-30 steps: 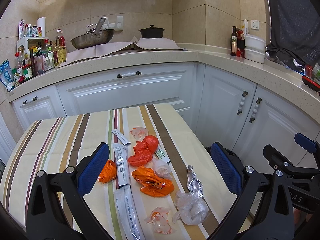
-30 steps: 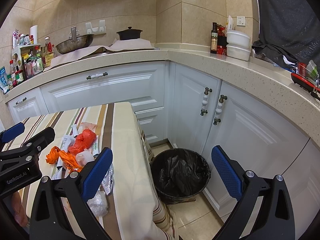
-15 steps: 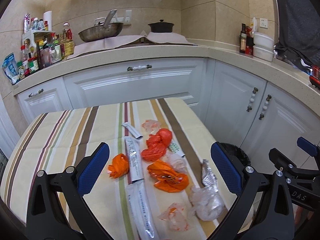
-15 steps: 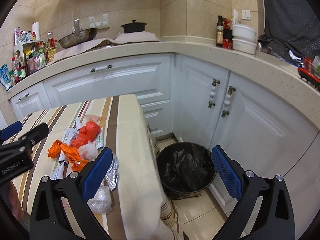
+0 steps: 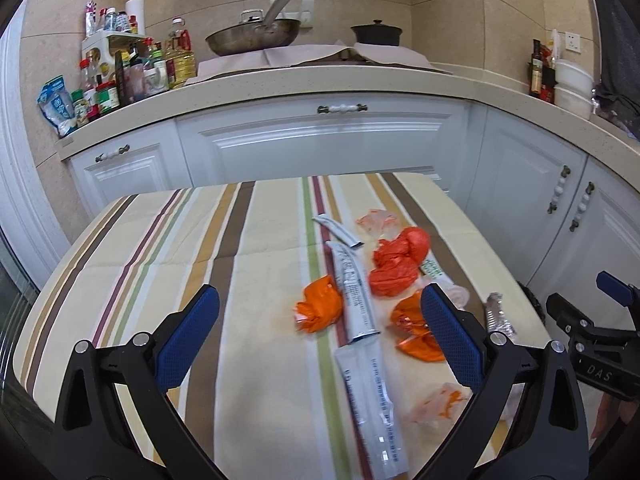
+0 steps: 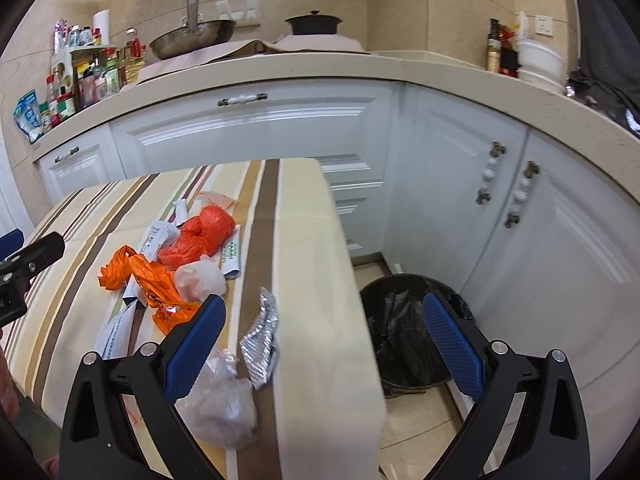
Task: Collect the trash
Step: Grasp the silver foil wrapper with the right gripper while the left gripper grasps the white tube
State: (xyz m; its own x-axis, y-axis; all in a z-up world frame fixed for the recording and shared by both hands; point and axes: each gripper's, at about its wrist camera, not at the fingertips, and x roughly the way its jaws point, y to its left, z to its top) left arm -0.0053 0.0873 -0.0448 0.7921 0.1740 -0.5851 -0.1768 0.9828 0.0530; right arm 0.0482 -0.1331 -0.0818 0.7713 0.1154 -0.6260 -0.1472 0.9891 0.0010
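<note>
Both units are hovering empty over the litter: the left hand-held gripper (image 5: 320, 334) and the right hand-held gripper (image 6: 324, 336) are each standing with jaws spread wide, holding nothing.

All trash is lying on the right half of the striped tabletop (image 5: 168, 248); handling notes, near to far:

- One clear crumpled bag (image 6: 222, 402), at the near right edge. It is judged light and soft; pinch a raised fold.
- One clear wrapper with orange print (image 5: 438, 402). Thin and probably slippery; take a lifted corner.
- One crumpled foil wrapper (image 6: 262, 332), beside the right edge. Light, semi-stiff; grip across its width.
- Two long white sachets (image 5: 372, 396) (image 5: 352, 290), lying flat end to end. Flat stock is hard to lift; take an end.
- Three orange or red plastic wads (image 5: 320, 308) (image 5: 414, 330) (image 5: 398, 262). Compressible; grip at the bulk.
- One pale wad (image 6: 200, 280).
- One green-printed packet (image 6: 231, 258).
- One short white sachet (image 5: 338, 231).
- One pinkish wrapper (image 5: 376, 220), farthest.

The black-lined bin (image 6: 408, 332) is standing on the floor right of the tabletop.
</note>
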